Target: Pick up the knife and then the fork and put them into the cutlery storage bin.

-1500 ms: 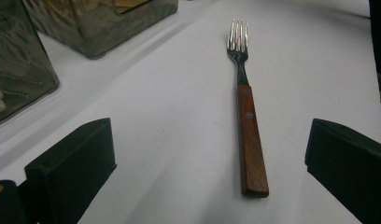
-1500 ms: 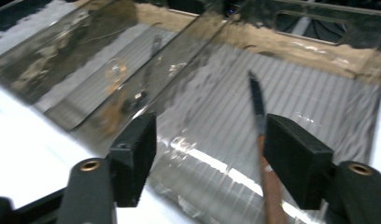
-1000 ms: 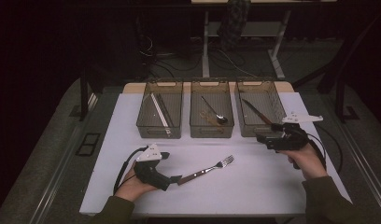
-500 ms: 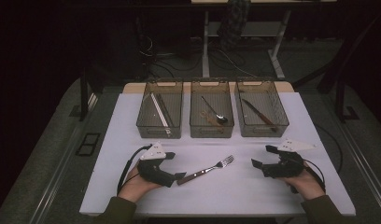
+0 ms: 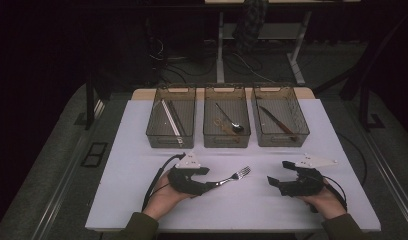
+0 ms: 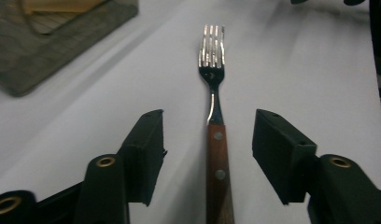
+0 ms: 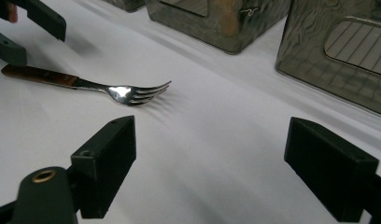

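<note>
A fork (image 5: pixel 235 175) with a wooden handle lies on the white table (image 5: pixel 242 212), tines pointing right and away. My left gripper (image 5: pixel 208 180) rests low over its handle. In the left gripper view the fork (image 6: pixel 212 79) runs straight up between the two jaws of that gripper (image 6: pixel 207 154). The jaws have just been closing, and a gap remains on each side of the handle. My right gripper (image 5: pixel 278 173) sits open on the table to the right, with nothing between the jaws. Its own view shows the gripper (image 7: pixel 209 163) facing the fork (image 7: pixel 128 92) and the left gripper (image 7: pixel 30 28).
Three clear bins stand in a row at the back. The left bin (image 5: pixel 170 143) holds long metal sticks, the middle bin (image 5: pixel 227 143) a spoon (image 5: pixel 228 120), the right bin (image 5: pixel 282 142) a knife (image 5: pixel 276 120). Cables trail from both grippers.
My left gripper has slid right along the fork so the handle lies between its jaws, which have narrowed. My right gripper came down from the right bin to the table front.
</note>
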A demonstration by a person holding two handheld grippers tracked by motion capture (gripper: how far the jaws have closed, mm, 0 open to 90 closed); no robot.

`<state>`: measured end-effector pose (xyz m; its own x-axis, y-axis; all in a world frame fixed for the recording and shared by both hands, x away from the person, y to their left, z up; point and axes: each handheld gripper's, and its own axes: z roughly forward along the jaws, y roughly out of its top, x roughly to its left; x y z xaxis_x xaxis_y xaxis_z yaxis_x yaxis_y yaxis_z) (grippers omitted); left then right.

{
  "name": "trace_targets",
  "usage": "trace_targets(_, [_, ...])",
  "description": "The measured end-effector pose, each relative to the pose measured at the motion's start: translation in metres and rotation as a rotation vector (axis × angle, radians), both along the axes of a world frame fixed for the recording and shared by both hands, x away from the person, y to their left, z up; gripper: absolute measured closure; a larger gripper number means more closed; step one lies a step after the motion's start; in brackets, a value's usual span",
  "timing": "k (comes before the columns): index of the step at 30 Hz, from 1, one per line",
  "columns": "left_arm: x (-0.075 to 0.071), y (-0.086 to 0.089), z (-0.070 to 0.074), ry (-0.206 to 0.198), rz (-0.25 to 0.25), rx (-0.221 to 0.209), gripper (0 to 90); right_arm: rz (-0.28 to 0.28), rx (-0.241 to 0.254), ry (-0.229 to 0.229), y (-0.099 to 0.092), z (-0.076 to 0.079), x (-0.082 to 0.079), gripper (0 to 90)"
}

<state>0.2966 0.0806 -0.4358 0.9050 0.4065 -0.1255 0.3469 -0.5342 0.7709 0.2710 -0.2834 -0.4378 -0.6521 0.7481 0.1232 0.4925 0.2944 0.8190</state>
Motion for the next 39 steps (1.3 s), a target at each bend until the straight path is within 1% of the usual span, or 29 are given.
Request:
trace_targets(3, [0.001, -0.008, -0.003, 0.02, -0.002, 0.028, 53.7, 0.002, -0.001, 0.0, 0.0, 0.0, 0.0, 16.4])
trace_targets(7, [0.003, -0.017, -0.007, 0.029, -0.011, 0.057, 61.7, -0.001, 0.001, 0.0, 0.0, 0.0, 0.0, 16.4])
trace_targets(10, [0.003, -0.022, -0.01, 0.028, -0.018, 0.077, 66.3, -0.002, 0.001, 0.001, -0.001, 0.0, 0.0, 16.4])
trace_targets(12, [0.002, -0.024, -0.011, 0.018, -0.022, 0.096, 68.7, -0.005, 0.003, 0.001, -0.002, 0.0, 0.0, 16.4])
trace_targets(14, [0.001, -0.025, -0.011, 0.016, -0.024, 0.102, 70.3, -0.006, 0.003, 0.0, -0.002, -0.001, 0.001, 16.4])
trace_targets(22, [-0.003, -0.028, -0.014, -0.027, -0.02, 0.131, 74.2, -0.008, 0.0, 0.001, -0.002, -0.001, 0.001, 16.4])
trace_targets(30, [-0.004, -0.029, -0.013, -0.026, -0.005, 0.134, 76.8, -0.012, 0.003, -0.002, -0.002, 0.0, 0.001, 16.4])
trace_targets(32, [-0.005, -0.029, -0.013, -0.035, -0.01, 0.133, 76.9, -0.014, -0.004, -0.001, -0.002, 0.0, 0.001, 16.4])
trace_targets(35, [-0.007, -0.031, -0.012, -0.06, -0.012, 0.15, 76.9, -0.026, 0.003, 0.011, -0.003, 0.0, 0.002, 16.4])
trace_targets(38, [-0.007, -0.03, -0.011, -0.062, -0.013, 0.157, 76.8, -0.031, 0.012, 0.01, -0.003, 0.002, 0.003, 16.4])
trace_targets(39, [-0.007, -0.029, -0.01, -0.059, -0.012, 0.153, 76.8, -0.031, 0.008, 0.019, -0.003, 0.004, 0.003, 16.4])
